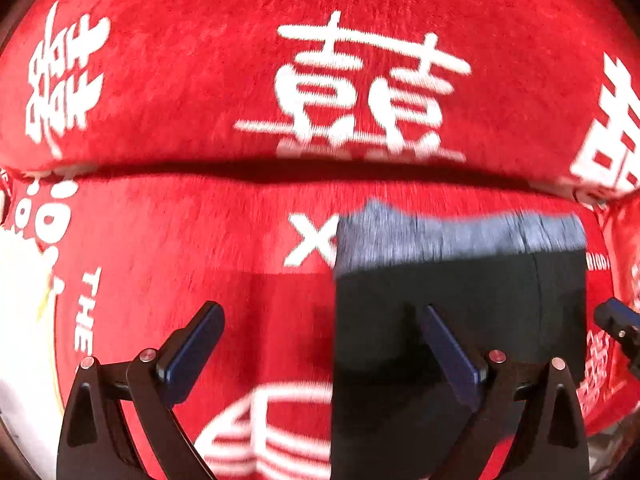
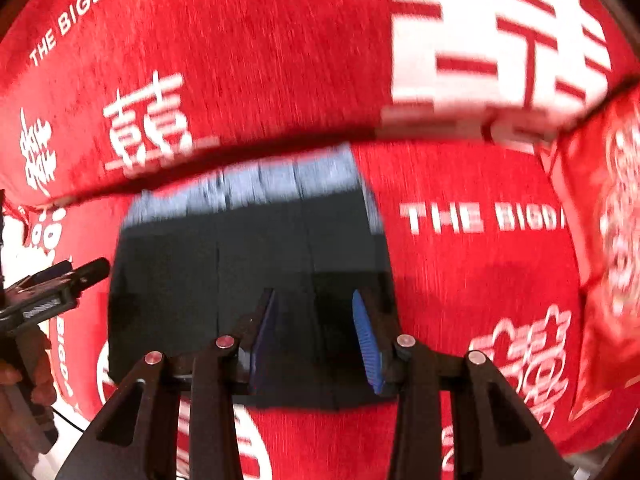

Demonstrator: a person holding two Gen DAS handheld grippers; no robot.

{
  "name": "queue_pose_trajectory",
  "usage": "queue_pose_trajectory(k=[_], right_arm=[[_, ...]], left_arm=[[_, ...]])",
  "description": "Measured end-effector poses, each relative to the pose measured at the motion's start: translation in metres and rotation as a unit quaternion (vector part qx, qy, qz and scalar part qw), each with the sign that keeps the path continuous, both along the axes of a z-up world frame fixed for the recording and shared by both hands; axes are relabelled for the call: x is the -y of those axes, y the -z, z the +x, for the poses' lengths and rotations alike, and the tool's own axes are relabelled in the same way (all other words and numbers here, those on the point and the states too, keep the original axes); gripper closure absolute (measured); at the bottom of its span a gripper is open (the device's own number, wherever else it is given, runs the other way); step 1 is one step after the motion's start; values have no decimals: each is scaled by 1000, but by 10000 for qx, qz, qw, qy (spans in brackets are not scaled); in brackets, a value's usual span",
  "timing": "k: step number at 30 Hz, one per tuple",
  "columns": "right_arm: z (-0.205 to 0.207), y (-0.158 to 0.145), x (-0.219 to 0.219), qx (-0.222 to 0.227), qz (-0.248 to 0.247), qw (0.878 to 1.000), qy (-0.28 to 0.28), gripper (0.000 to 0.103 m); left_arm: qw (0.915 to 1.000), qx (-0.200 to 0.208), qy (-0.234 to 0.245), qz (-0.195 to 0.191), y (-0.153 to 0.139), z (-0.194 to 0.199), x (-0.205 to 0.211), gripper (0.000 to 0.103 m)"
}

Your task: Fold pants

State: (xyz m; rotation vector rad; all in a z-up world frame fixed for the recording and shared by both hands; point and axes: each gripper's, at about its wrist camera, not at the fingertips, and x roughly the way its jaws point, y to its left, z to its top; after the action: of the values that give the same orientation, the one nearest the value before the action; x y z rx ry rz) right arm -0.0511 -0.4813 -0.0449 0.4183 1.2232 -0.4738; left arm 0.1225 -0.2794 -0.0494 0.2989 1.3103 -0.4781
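On red blanket (image 1: 180, 220), folded pants (image 1: 460, 300), both grippers' fingers apart, L (image 1: 320, 352), R (image 2: 316, 336)

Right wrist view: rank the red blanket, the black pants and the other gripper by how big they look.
1. red blanket, fills the frame.
2. black pants, a folded block mid-frame.
3. left gripper, only partly in view at the edge, so its rank is unsure.
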Motion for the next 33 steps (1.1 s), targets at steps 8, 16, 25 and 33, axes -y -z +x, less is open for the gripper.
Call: queue_pose_trajectory(k=[8, 16, 25, 33], right_arm=[[-9, 56, 41, -412, 791, 9947, 517, 60], [-43, 35, 28, -418, 815, 9947, 471, 59], [-56, 45, 13, -480, 875, 9948, 202, 55], [-67, 58, 13, -226, 849, 9957, 295, 48]], left_arm=[[9996, -174, -132, 178, 40, -1, 6, 1], [9989, -101, -147, 444, 43, 3, 0, 1], [9980, 35, -114, 626, 32, -10, 3, 1], [9973, 87, -35, 734, 29, -15, 2, 1]])
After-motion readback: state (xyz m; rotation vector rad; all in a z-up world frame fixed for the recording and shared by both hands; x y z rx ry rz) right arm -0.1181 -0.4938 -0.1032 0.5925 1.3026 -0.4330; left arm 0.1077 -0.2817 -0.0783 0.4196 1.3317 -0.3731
